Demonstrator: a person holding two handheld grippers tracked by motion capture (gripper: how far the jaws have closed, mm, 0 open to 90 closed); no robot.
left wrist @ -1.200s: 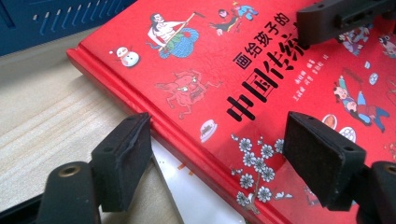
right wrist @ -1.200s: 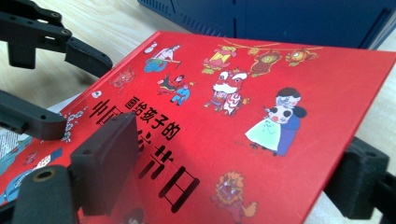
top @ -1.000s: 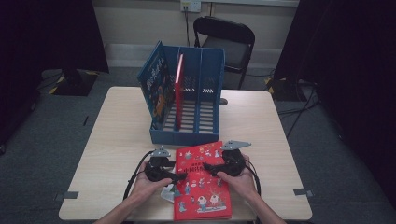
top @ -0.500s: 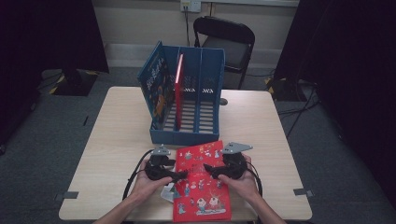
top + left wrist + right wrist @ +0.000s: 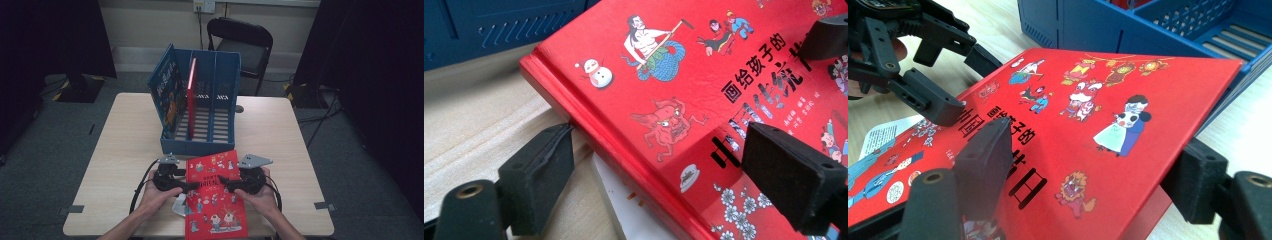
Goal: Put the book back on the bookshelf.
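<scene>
High view: a red picture book [image 5: 216, 200] lies flat at the near edge of the table [image 5: 115, 150], its far edge just in front of the blue file rack [image 5: 200, 117]. The left gripper [image 5: 192, 187] comes in at the book's left edge and the right gripper [image 5: 223, 182] at its right edge — both pointing inward across the cover. Left gripper view: one jaw sits below the spine on the table side, the other over the cover; the jaws have just been opening, stand wide, and the pads show a gap to the book [image 5: 684, 110]. Right gripper view: the jaws have just been closing, one above the cover and one under the right edge of the book [image 5: 1098, 125] — whether the pads press on it, I cannot tell. A white sheet [image 5: 634, 220] lies under the book's left edge.
</scene>
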